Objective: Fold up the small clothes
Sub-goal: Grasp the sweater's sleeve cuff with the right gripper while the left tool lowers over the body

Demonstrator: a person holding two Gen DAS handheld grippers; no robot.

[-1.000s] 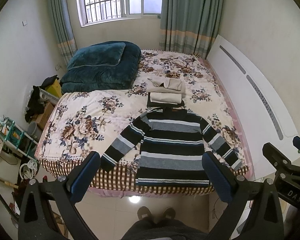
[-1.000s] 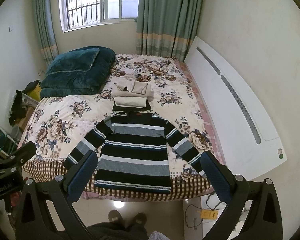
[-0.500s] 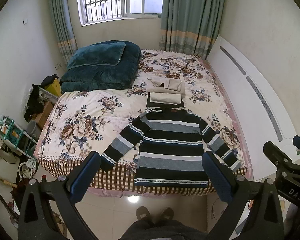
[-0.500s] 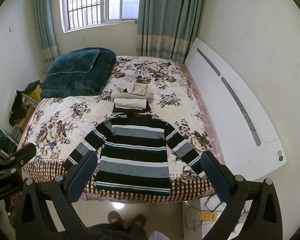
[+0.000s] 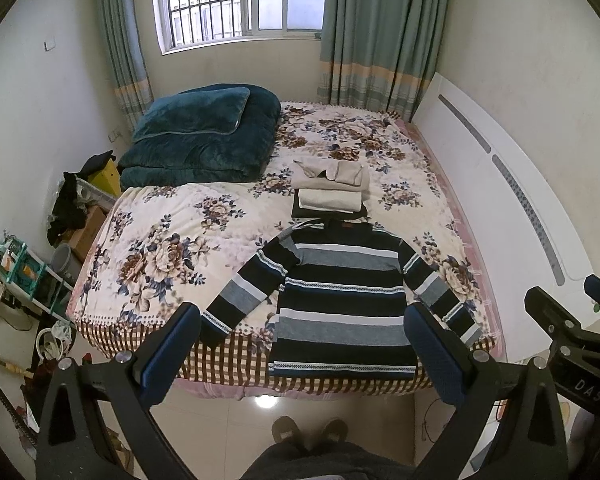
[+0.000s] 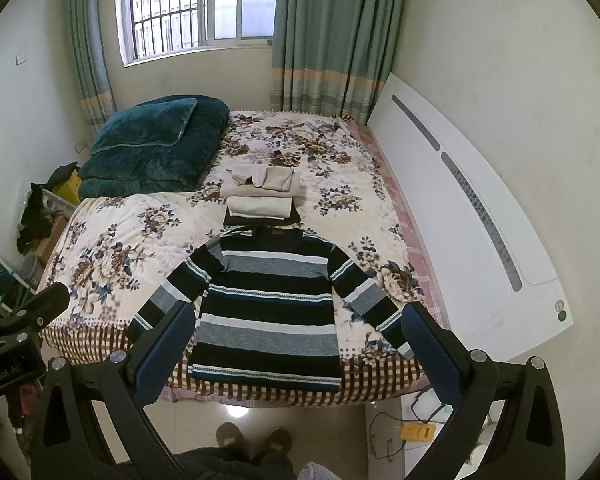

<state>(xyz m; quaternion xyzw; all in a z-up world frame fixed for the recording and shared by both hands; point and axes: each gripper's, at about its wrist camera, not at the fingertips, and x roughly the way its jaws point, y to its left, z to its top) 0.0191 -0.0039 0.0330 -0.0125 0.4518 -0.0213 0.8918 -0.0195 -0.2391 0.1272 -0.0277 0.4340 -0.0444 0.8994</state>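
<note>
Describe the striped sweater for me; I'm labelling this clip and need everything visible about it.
The striped sweater is a long-sleeved knit with horizontal bands of black, grey, white and blue, and a small brown tag at the collar. It lies flat and unfolded at the near edge of the bed, collar toward the window, both sleeves angled outward, hem and cuffs reaching the checked border. Its collar meets or overlaps a stack of folded clothes. The left gripper and right gripper are open, above the floor, not touching it.

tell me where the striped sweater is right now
In both wrist views the striped sweater lies flat at the near edge of the bed, sleeves spread, just in front of the folded clothes pile.
</note>
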